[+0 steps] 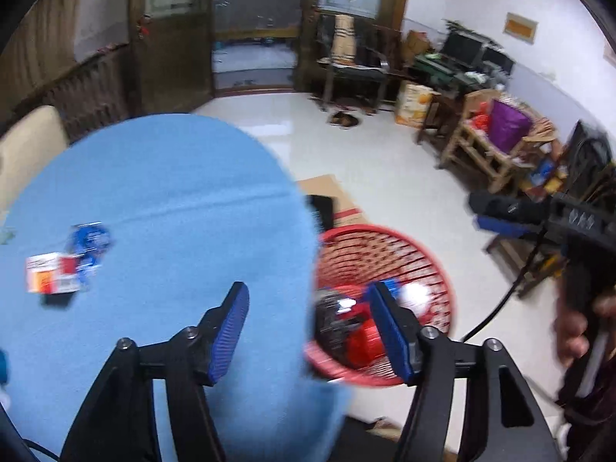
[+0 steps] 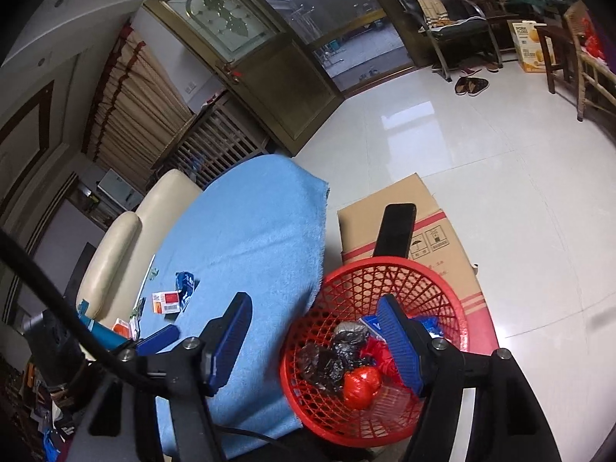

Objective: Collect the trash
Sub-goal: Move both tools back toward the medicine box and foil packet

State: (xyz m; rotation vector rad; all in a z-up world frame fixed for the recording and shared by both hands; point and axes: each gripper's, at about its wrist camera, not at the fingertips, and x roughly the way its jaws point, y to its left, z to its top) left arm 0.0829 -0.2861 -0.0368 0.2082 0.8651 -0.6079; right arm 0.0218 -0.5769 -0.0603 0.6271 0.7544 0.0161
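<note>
A red mesh basket [image 2: 385, 265] stands on the floor beside the table's right edge. It holds a black bag [image 2: 335, 354], a red bag [image 2: 360, 383] and blue-white packets. My right gripper [image 2: 315, 302] hovers open over the basket's left rim, nothing between its pads. My left gripper [image 1: 308, 288] is open and bare too, above the table edge and the basket [image 1: 385, 231]. On the blue tablecloth [image 1: 173, 192] lie a red-white carton [image 1: 50, 277] and a blue wrapper [image 1: 90, 240]; the right wrist view shows the carton [image 2: 165, 302] and wrapper [image 2: 185, 283] far left.
A flat cardboard box [image 2: 404, 200] with a black slab [image 2: 396, 231] on it lies behind the basket. A cream sofa [image 2: 115, 250] borders the table's far side. More small boxes and a teal thing [image 2: 104, 333] sit at the table's near left. Chairs and clutter line the right wall.
</note>
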